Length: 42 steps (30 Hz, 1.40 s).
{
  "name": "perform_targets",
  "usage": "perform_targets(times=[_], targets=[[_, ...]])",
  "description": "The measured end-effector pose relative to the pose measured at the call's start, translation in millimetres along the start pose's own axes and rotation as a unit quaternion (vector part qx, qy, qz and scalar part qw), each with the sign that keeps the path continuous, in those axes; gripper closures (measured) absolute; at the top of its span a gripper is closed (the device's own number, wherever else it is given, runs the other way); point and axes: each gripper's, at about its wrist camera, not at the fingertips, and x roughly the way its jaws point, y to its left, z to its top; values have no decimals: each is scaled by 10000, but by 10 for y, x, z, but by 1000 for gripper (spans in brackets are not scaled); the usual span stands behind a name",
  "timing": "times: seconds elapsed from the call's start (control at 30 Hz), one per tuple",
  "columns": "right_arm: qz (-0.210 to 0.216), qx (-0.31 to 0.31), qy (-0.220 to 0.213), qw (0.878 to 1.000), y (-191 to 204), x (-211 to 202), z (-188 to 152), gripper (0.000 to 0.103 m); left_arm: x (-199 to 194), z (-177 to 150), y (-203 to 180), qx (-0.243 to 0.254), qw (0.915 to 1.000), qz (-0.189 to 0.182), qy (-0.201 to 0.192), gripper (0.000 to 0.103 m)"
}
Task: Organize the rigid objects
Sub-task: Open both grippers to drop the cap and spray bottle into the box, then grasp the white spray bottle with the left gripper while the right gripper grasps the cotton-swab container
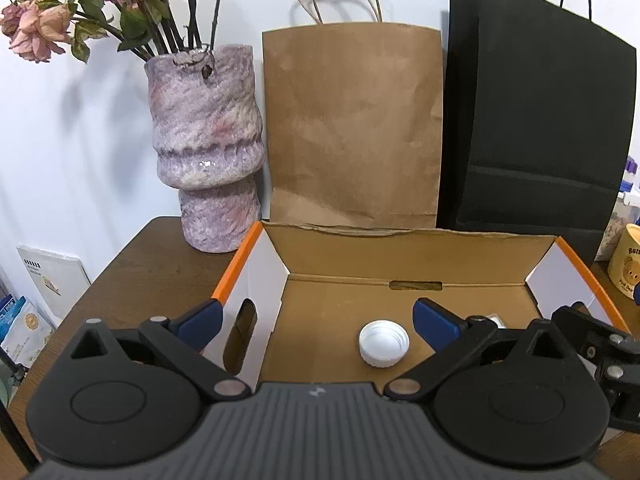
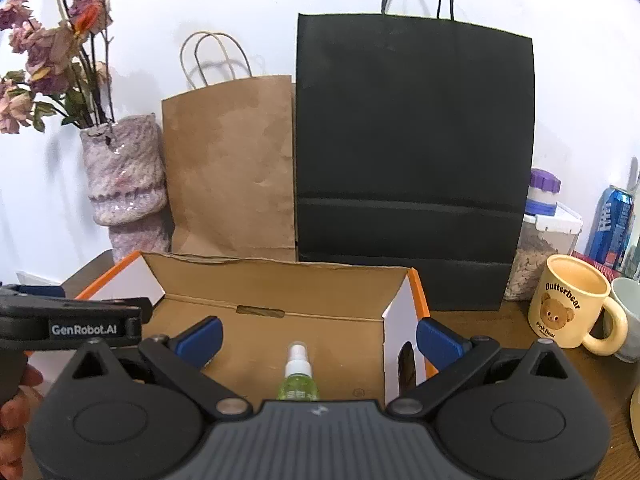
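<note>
On the far left of the brown table [image 1: 132,280] stands a mottled pink and purple vase [image 1: 206,140] with dried roses [image 1: 36,28], close to the white wall. Right of it a brown paper bag [image 1: 352,120] leans against the wall, and just right of that stands a taller black paper bag [image 1: 536,128].

In front of the bags sits an open cardboard box [image 1: 340,256] with white end walls and orange edges. On its floor, toward the left, a white cap [image 1: 384,343] lies with its open side up. Further right on the box floor lies a small green spray bottle [image 2: 298,380] with a white nozzle that points toward the far wall; its lower part is hidden behind the gripper body.

The left gripper [image 1: 316,322] hangs over the near left part of the box with its blue fingers [image 1: 200,320] spread wide; the left finger is outside the box's left wall, the right one over the box floor, and the cap lies between them without touching either. The right gripper [image 2: 318,334] hangs over the near right part of the box, fingers [image 2: 436,340] also spread wide, one over the floor and one outside the right wall. The bottle lies between them, untouched. At the left edge of the right wrist view a hand [image 2: 16,404] holds the left gripper's handle.

Right of the box stands a yellow mug [image 2: 572,306] printed with a bear, with a pale cup [image 2: 630,316] just beside it. Behind them are a clear container [image 2: 540,248] with a purple-lidded jar [image 2: 542,192] on top, and a blue can [image 2: 614,224].
</note>
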Motion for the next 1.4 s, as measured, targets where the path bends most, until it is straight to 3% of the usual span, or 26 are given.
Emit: perform_targets(times=[0.63,1.4], targets=[[117,-192,-470,9986,-29,-656,-73,0,-621,-102,193,-150,9992,-1,-379,0],[425,-364,-707,9959,154,-1572,-471,0,-1516,-492,425,-273,9982,-31,-526,0]])
